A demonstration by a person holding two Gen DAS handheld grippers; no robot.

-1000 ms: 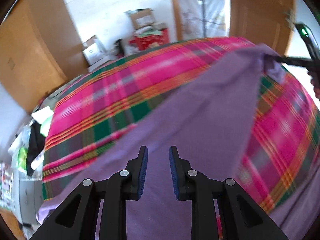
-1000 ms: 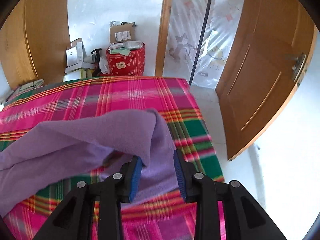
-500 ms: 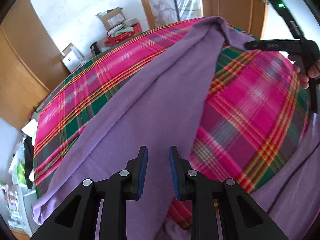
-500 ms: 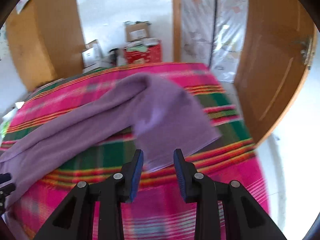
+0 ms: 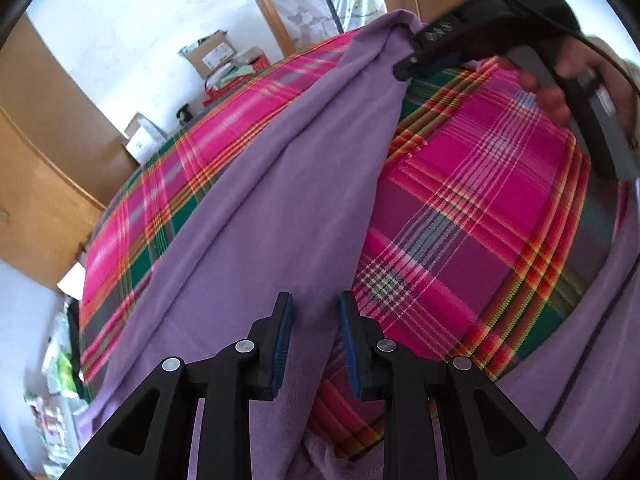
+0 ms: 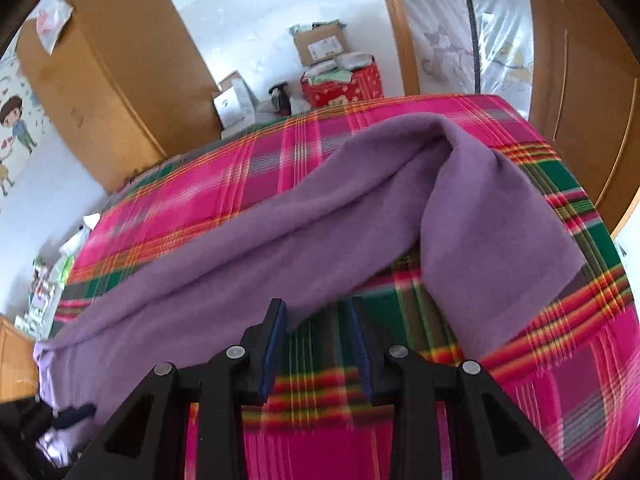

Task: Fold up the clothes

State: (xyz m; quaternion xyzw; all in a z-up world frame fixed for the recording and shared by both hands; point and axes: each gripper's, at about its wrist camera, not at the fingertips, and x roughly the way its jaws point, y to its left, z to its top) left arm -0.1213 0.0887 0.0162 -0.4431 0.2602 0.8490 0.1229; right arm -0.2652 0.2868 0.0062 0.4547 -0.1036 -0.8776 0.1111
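Note:
A long purple garment [image 5: 260,208] lies stretched across the pink and green plaid bed cover [image 5: 460,184], with its far end folded back on itself [image 6: 492,240]. My left gripper [image 5: 315,298] hangs just over the near part of the cloth, jaws apart and nothing pinched between them. My right gripper [image 6: 317,302] is open too. The cloth's lower edge lies just past its left fingertip. In the left wrist view the right gripper [image 5: 404,68], held by a hand [image 5: 560,92], has its tips at the garment's far fold. The left gripper [image 6: 68,416] shows dimly at the cloth's other end.
Cardboard boxes and a red box [image 6: 340,84] stand on the floor past the bed's far edge. A wooden door [image 6: 580,80] is on the right, a wooden wardrobe [image 6: 100,80] on the left. Clutter [image 6: 44,280] sits beside the bed. More purple cloth [image 5: 580,360] fills the lower right.
A second ago the right gripper had the garment's end between its jaws. That end now lies flat on the bed. Both grippers have sunk closer to the bed, and the left view has rolled.

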